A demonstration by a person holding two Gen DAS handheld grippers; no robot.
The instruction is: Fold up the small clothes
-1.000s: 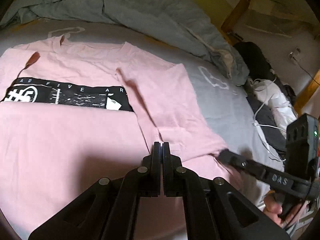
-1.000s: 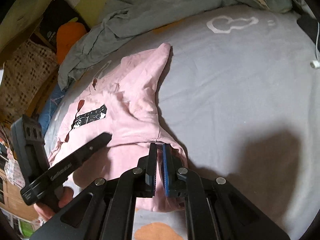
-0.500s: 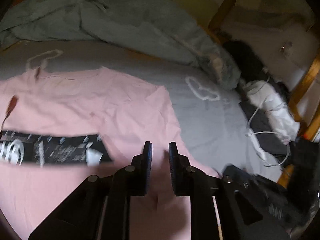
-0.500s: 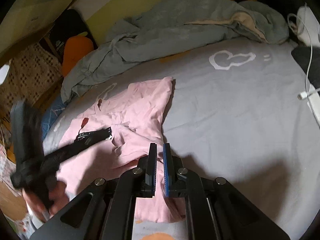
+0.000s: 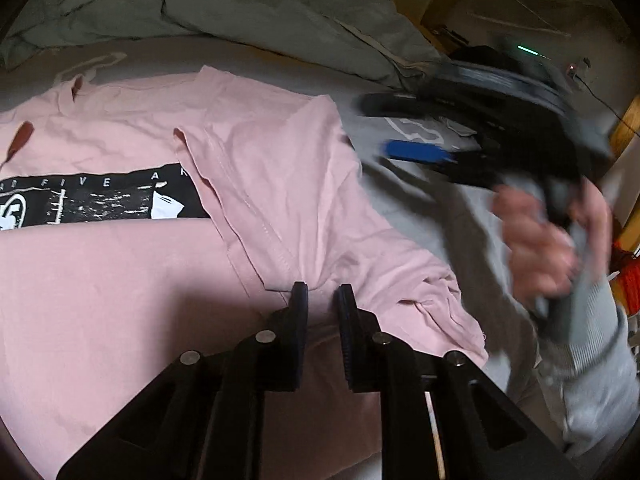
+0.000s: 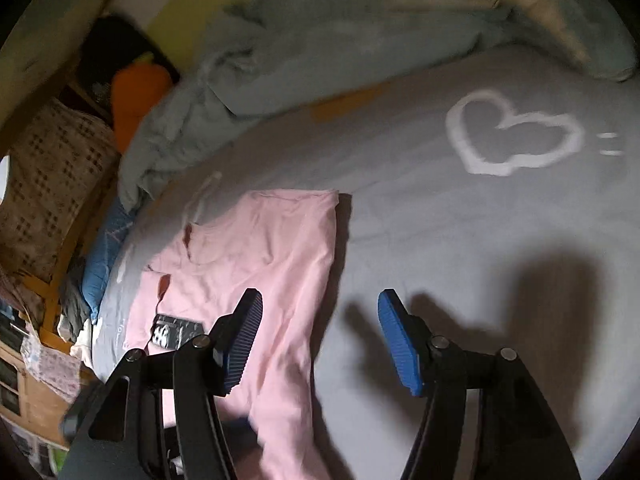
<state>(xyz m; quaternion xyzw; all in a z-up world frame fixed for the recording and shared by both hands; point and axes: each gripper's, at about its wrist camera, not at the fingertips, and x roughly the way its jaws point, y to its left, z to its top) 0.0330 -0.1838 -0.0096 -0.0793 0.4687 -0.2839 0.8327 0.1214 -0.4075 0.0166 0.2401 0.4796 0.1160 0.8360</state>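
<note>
Behind pink tee [image 6: 260, 256], rumpled grey duvet [image 6: 320, 52] w/ orange cushion [image 6: 136, 100]

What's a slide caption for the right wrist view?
Right tool open above the grey bedsheet, beside the partly folded pink T-shirt.

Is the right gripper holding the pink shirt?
No, the right gripper has its jaws wide apart with nothing between them, above the shirt and the bed.
</note>
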